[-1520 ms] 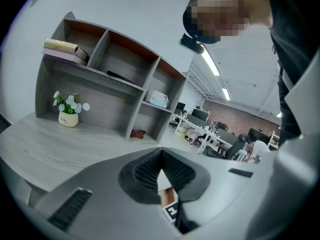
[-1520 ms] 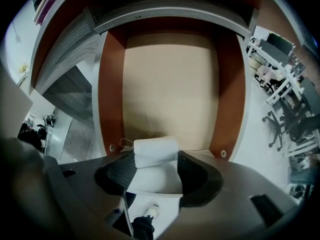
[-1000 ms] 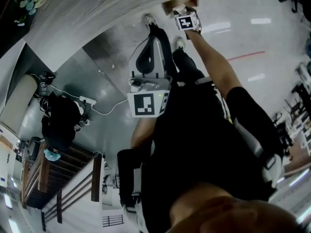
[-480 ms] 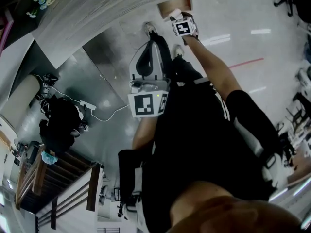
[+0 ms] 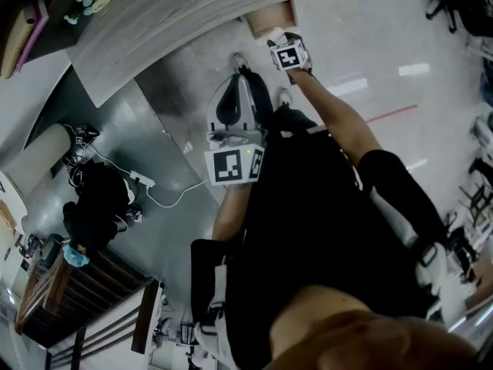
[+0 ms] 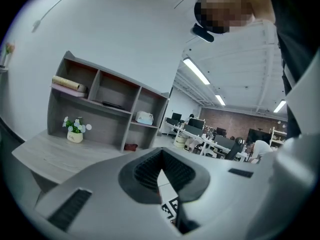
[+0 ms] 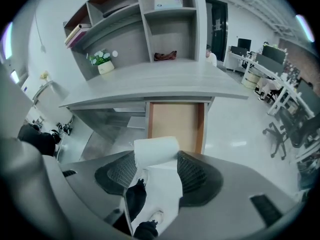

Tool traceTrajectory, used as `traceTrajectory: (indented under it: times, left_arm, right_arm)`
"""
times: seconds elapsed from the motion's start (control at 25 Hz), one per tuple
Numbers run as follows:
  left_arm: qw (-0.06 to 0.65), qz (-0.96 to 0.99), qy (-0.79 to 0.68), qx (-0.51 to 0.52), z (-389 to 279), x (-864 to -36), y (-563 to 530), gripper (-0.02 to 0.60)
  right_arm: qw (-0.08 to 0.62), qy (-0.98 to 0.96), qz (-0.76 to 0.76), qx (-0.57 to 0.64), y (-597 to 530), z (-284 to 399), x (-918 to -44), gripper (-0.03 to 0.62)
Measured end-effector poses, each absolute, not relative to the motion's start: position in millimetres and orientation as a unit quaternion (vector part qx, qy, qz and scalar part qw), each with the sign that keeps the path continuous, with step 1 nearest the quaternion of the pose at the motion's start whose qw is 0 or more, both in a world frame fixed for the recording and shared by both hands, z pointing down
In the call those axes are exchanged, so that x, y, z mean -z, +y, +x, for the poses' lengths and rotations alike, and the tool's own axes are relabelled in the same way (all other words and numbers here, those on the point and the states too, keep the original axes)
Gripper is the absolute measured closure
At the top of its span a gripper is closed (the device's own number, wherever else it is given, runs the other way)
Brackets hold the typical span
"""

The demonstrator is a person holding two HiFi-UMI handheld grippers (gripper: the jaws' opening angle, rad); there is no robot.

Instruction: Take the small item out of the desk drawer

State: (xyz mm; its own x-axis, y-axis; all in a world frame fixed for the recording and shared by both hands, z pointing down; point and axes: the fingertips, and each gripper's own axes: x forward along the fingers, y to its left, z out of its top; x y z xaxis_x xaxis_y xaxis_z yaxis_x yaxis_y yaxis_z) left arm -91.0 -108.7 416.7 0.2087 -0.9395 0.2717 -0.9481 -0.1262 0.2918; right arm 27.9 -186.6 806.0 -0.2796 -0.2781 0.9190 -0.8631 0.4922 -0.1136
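Note:
My right gripper (image 7: 157,170) is shut on a small white roll (image 7: 156,153), which sticks out past the pads. It hangs in front of the open desk drawer (image 7: 176,119), whose wooden inside shows bare. From the head view, the right gripper (image 5: 281,46) with the white roll (image 5: 275,35) sits just off the drawer's (image 5: 271,18) front, under the grey desk top (image 5: 177,21). My left gripper (image 5: 239,79) is held close to the body, well back from the drawer, jaws together and empty. In the left gripper view, the left gripper (image 6: 160,170) points toward the desk.
A shelf unit (image 7: 150,19) with a flower pot (image 7: 104,64) and books stands on the desk. A black bag (image 5: 96,199) and a white cable (image 5: 166,199) lie on the floor at left. The person's shoes (image 5: 239,56) stand near the drawer. Office chairs (image 7: 280,129) stand at right.
The right gripper has drawn a little farther back from the drawer with the white roll still in it. The left gripper has stayed where it was.

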Motion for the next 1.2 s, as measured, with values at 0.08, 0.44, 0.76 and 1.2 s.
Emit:
traceTrajectory:
  times: [0.08, 0.44, 0.76, 1.2]
  left_arm:
    - [0.197, 0.75, -0.631, -0.006, -89.9, -409.9, -103.4, 0.583]
    - [0.16, 0.755, -0.635, -0.011, -65.8, -383.5, -68.9, 0.583]
    - [0.149, 0.75, -0.645, -0.004, -35.1, -365.4, -28.5, 0.583]
    - [0.145, 0.735, -0.662, -0.01, -16.1, -349.6, 7.9, 0.583]
  right_arm:
    - [0.454, -0.735, 0.394, -0.314, -185.4, 29.2, -795.5, 0.344]
    - [0.419, -0.758, 0.39, -0.313, -159.7, 37.2, -743.7, 0.344]
    - [0.405, -0.775, 0.389, -0.291, -136.1, 60.8, -707.3, 0.344]
    - [0.393, -0.795, 0.365, -0.282, -102.1, 78.8, -680.2, 0.344]
